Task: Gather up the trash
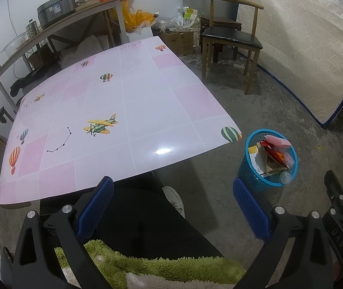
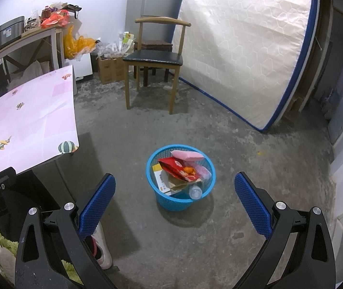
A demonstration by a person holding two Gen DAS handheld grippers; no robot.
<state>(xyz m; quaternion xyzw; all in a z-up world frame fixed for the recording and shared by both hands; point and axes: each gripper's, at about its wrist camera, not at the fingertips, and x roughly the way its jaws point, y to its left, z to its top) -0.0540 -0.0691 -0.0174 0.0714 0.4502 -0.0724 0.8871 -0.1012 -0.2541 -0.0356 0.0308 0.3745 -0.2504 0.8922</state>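
A blue mesh trash basket (image 2: 163,196) stands on the concrete floor, right of the table; it also shows in the left wrist view (image 1: 252,173). It holds a red snack wrapper (image 2: 180,169), a pink packet (image 2: 188,155), a box, brown paper and a clear plastic bottle (image 2: 195,192). My right gripper (image 2: 175,202) is open and empty, held above the floor just short of the basket. My left gripper (image 1: 172,206) is open and empty over the near edge of the pink table (image 1: 113,110). No trash shows on the tabletop.
A wooden chair (image 2: 155,57) stands behind the basket, and a mattress (image 2: 243,48) leans on the right wall. A cluttered side table (image 1: 51,31) and cardboard boxes (image 2: 109,68) are at the back. My legs and shoe (image 1: 175,198) are below the table edge.
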